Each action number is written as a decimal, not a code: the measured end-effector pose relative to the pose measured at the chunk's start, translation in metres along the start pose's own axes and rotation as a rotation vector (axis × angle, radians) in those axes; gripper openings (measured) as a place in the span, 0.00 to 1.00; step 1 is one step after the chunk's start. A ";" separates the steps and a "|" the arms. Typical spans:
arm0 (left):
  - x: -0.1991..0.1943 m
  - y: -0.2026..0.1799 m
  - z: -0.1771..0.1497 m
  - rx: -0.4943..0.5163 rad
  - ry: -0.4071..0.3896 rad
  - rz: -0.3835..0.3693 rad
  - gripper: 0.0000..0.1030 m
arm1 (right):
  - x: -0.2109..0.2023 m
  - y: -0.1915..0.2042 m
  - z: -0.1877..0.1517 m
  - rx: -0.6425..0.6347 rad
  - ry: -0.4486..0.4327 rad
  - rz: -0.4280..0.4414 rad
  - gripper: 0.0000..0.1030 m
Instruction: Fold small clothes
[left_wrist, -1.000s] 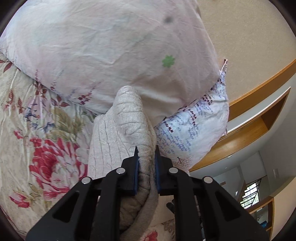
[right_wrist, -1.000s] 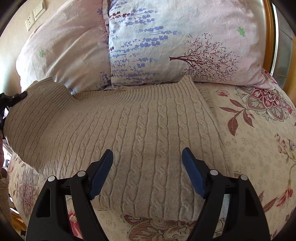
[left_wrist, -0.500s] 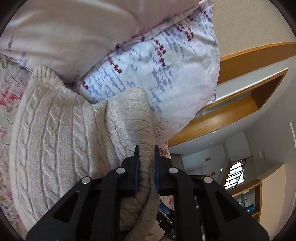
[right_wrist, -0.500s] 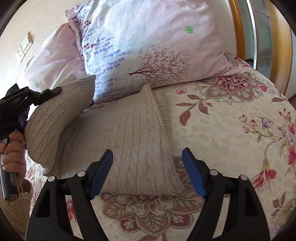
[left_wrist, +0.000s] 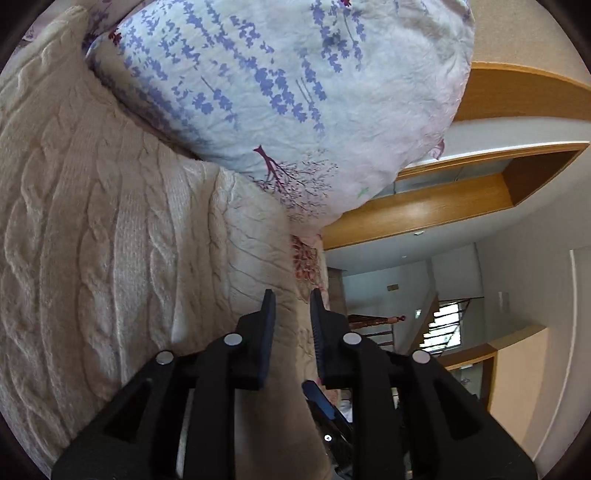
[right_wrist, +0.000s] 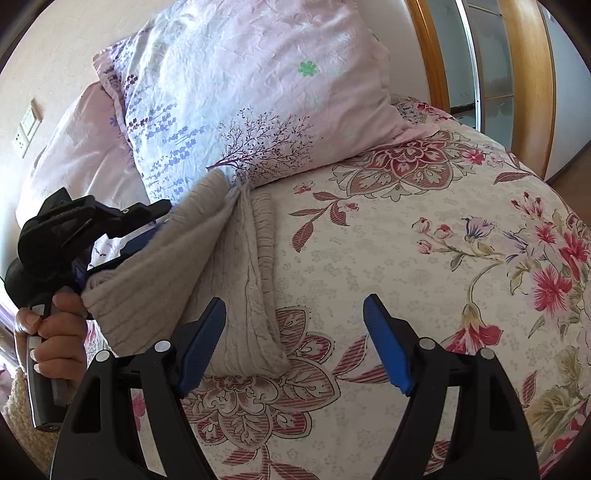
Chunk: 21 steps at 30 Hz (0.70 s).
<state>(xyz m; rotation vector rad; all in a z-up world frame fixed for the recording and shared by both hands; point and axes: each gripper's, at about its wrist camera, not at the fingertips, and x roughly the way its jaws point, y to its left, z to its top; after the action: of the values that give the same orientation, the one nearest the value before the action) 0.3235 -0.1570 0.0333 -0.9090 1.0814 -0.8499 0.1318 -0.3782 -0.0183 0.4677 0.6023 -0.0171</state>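
The beige cable-knit sweater (right_wrist: 207, 266) lay half-folded by the bed's (right_wrist: 424, 258) pillow (right_wrist: 258, 92) end. The left tool (left_wrist: 291, 314) was opening, knit between its fingers; the right tool (right_wrist: 295, 343) gaped wide, empty, over bare bedspread beside the sweater.

The sweater (right_wrist: 192, 266) is thick beige cable knit, ribbed and matt. The pillow (right_wrist: 258, 92) is thin crinkled cloth with a flower print. The bedspread (right_wrist: 424, 236) is smooth floral cloth. Both claws, left (left_wrist: 291, 306) and right (right_wrist: 295, 332), are matt black plastic with blue rubbery pads and small shiny metal pins. The door frame (left_wrist: 424, 206) is glossy varnished wood.
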 end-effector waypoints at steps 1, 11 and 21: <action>-0.009 -0.003 -0.001 0.006 -0.012 -0.016 0.32 | -0.002 -0.001 0.002 0.010 -0.004 0.008 0.76; -0.152 0.004 -0.006 0.224 -0.218 0.354 0.74 | 0.018 -0.006 0.036 0.268 0.155 0.476 0.68; -0.156 0.049 -0.012 0.256 -0.128 0.542 0.77 | 0.080 0.020 0.038 0.257 0.364 0.390 0.66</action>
<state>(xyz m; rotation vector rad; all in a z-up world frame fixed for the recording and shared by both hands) 0.2787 0.0004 0.0405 -0.4157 1.0110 -0.4560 0.2214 -0.3668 -0.0268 0.8419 0.8609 0.3724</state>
